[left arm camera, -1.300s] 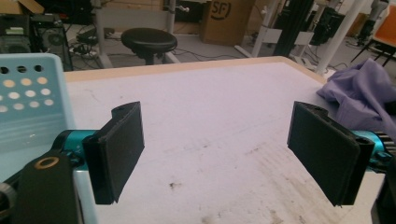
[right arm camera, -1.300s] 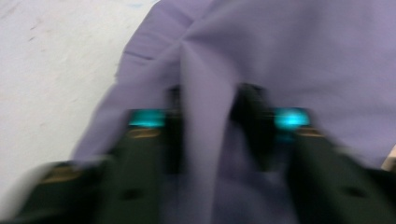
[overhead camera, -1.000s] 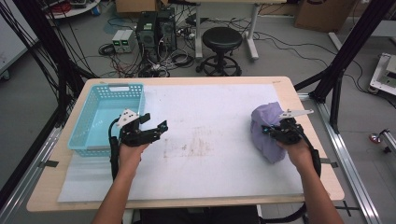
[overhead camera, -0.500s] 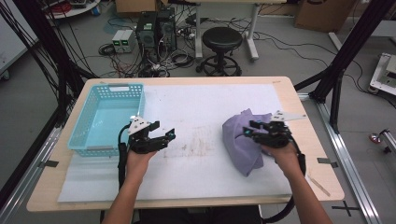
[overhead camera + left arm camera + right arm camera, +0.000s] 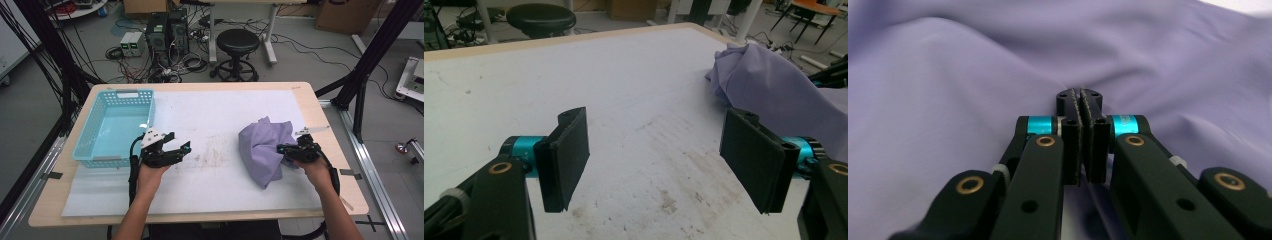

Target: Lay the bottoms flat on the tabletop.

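A crumpled purple cloth (image 5: 262, 150) lies on the white mat, right of centre. My right gripper (image 5: 281, 149) is at the cloth's right edge. In the right gripper view its jaws (image 5: 1081, 95) have just closed, and the pads meet on a pinch of the cloth (image 5: 948, 75), whose creases run to the tips. My left gripper (image 5: 180, 142) hovers left of centre, just right of the basket, pointing toward the cloth (image 5: 774, 85). It stands open (image 5: 654, 145) after narrowing slightly, with bare mat between its pads.
A light blue plastic basket (image 5: 150, 107) stands empty at the table's left back. The white mat (image 5: 220, 115) has a faint stain at its middle. Beyond the far edge are a black stool (image 5: 237, 42), computer cases and cables.
The cloth has slid left from the table's right edge and now lies lower and more spread out. My right gripper has sunk with it. The left hand has barely moved.
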{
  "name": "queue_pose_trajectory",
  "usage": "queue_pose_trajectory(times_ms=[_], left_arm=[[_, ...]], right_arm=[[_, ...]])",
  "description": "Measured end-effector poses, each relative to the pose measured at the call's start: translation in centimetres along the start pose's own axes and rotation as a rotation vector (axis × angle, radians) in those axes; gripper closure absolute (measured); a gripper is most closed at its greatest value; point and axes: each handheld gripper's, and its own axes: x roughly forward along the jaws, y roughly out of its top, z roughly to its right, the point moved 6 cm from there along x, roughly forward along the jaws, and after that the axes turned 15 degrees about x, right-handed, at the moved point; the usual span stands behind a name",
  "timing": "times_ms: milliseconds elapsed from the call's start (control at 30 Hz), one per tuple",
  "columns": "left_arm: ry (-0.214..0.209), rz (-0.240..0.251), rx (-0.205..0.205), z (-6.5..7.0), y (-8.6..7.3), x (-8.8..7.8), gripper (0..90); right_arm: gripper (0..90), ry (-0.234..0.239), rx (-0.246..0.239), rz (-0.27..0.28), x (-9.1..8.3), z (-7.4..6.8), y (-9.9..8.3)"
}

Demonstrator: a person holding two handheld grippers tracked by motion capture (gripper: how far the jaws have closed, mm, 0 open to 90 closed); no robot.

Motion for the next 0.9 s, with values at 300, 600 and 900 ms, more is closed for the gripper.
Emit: queue_pose_trajectory(times_ms=[300, 600, 900], left_arm=[[-0.01, 0.017, 0.029, -0.1, -0.7, -1.3, 28.3], [0.004, 0.035, 0.01, -0.8, -1.1, -2.2, 28.3], [-0.007, 0.037, 0.005, -0.8, -1.1, -2.0, 28.3]], right_arm=[[81.2, 0.007, -0.063, 0.254, -2.2, -3.0, 2.5], [40.6, -0.13, -0.032, 0.209, -4.2, -0.5, 0.7], [82.4, -0.073, -0.153, 0.014, 0.0, -1.5, 0.0]])
